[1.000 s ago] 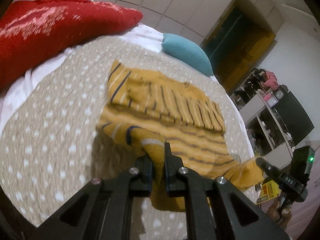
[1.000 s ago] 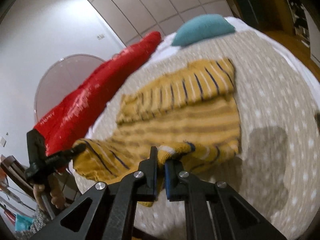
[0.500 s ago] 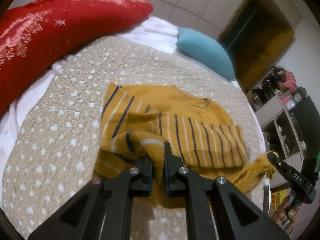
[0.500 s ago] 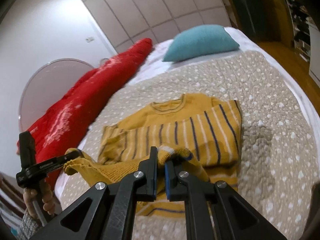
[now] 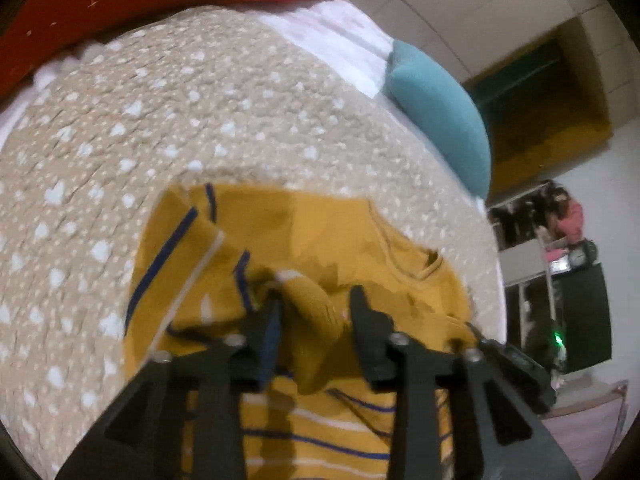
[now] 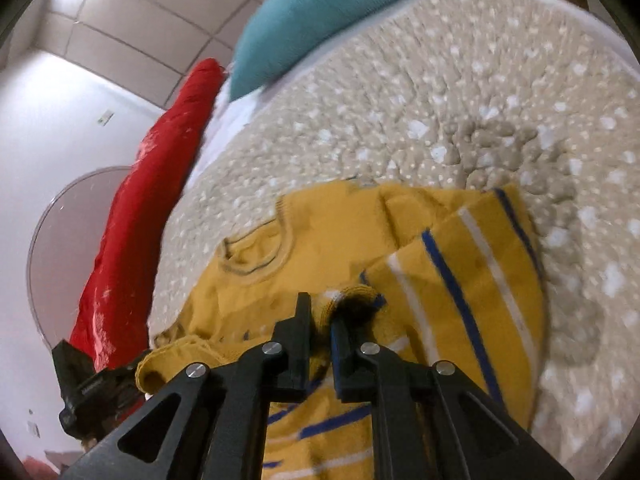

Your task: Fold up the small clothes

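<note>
Your left gripper (image 5: 316, 312) gapes wide over the mustard striped sweater (image 5: 304, 240) on the dotted quilt (image 5: 160, 112), right gripper (image 6: 320, 320) pinches its hem, lower folds cut off, frames blurred.

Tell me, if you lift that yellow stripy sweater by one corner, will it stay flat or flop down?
Probably flop. The sweater is soft knit: its hem bunches between the right gripper, and it already lies folded over itself. It likely won't slide much on the bumpy quilt.
</note>
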`<state>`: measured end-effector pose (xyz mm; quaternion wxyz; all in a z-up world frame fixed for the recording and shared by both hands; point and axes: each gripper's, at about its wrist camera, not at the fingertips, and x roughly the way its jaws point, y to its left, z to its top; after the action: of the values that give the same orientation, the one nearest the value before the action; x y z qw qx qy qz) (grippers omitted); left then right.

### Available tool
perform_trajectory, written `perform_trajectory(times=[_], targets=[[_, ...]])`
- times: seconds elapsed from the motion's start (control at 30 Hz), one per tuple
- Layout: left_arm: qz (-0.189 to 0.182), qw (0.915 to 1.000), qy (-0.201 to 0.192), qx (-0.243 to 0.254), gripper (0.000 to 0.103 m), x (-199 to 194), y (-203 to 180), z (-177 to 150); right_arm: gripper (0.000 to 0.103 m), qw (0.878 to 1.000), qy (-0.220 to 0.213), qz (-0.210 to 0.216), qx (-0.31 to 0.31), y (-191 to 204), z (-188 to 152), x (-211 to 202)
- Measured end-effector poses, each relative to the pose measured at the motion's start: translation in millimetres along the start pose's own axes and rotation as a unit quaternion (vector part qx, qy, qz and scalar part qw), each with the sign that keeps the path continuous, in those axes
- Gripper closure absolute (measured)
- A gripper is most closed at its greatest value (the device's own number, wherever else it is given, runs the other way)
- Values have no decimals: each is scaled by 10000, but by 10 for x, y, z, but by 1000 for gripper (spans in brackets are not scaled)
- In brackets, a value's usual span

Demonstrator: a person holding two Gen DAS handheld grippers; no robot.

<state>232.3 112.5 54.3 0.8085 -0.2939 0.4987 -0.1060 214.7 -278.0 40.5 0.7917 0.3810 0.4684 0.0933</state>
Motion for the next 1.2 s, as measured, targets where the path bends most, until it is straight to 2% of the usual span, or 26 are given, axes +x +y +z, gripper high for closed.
perform_trajectory(times=[0.03, 0.1, 0.2, 0.23, 0.3, 0.37, 0.5, 0.6, 0.7, 0.77, 0.83, 0.87, 0.9, 0.93, 1.0, 1.03, 1.07, 1.1, 1.13, 1.17, 1.2], targets=[[-60, 10000, -40, 35, 58, -5, -1, 20, 90, 10000, 7, -10, 9, -21, 41, 58], [-152, 9995, -259, 24, 40, -70, 3, 81, 82, 10000, 7, 46, 25, -32, 97, 124], [-297, 9975, -594, -236, 32, -195, 62, 194, 70, 9996, -50, 203, 184, -62, 199, 179], [-260, 9973, -619, -311, 32, -217, 83, 224, 69, 9994, -81, 238, 233, -60, 218, 185], [-79, 9976, -628, -287, 32, -243, 96, 240, 52, 9992, -211, 196, 261, -69, 274, 142], [292, 9979, -574, -90, 32, -272, 84, 176, 42, 9989, -357, 127, 275, -68, 323, 55], [804, 9943, -511, 484, 32, -386, 66, -50, 38, 9985, -523, 34, 185, -104, 306, -248], [1078, 9896, -455, 841, 32, -472, 142, -279, 33, 9982, -479, -319, -162, -160, 121, -502], [1245, 9862, -311, 1045, 31, -478, 265, -511, 32, 9960, -312, -690, -475, -277, -191, -695], [1444, 9827, -206, 1145, 31, -405, 330, -614, 32, 9962, -165, -687, -516, -375, -411, -745], [1927, 9718, -1, 1357, 32, -288, 372, -682, 33, 9969, -27, -608, -506, -450, -589, -734], [2309, 9628, 70, 1406, 36, -239, 403, -691, 51, 9965, 102, -601, -566, -461, -668, -690], [2482, 9599, 70, 1304, 37, -247, 447, -682, 67, 9947, 189, -735, -696, -456, -725, -647], [2538, 9616, 9, 1045, 38, -328, 506, -648, 71, 9916, 192, -1003, -799, -471, -762, -631], [2792, 9553, -147, 960, 43, -475, 508, -623, 72, 9895, 210, -1199, -785, -513, -751, -651], [3091, 9443, -299, 1092, 45, -571, 469, -633, 72, 9880, 198, -1335, -757, -511, -734, -682], [3461, 9293, -452, 1212, 46, -650, 440, -654, 70, 9818, 119, -1670, -892, -455, -728, -731], [3675, 9193, -571, 1286, 46, -729, 429, -676, 64, 9759, 54, -1910, -1051, -408, -737, -769], [3633, 9205, -639, 1285, 46, -847, 432, -705, 62, 9672, -17, -2208, -1257, -346, -760, -802], [3466, 9277, -656, 1222, 46, -941, 448, -735, 61, 9562, -80, -2520, -1486, -271, -792, -840], [3236, 9368, -686, 1141, 46, -1038, 458, -769, 60, 9502, -100, -2677, -1592, -228, -812, -865]])
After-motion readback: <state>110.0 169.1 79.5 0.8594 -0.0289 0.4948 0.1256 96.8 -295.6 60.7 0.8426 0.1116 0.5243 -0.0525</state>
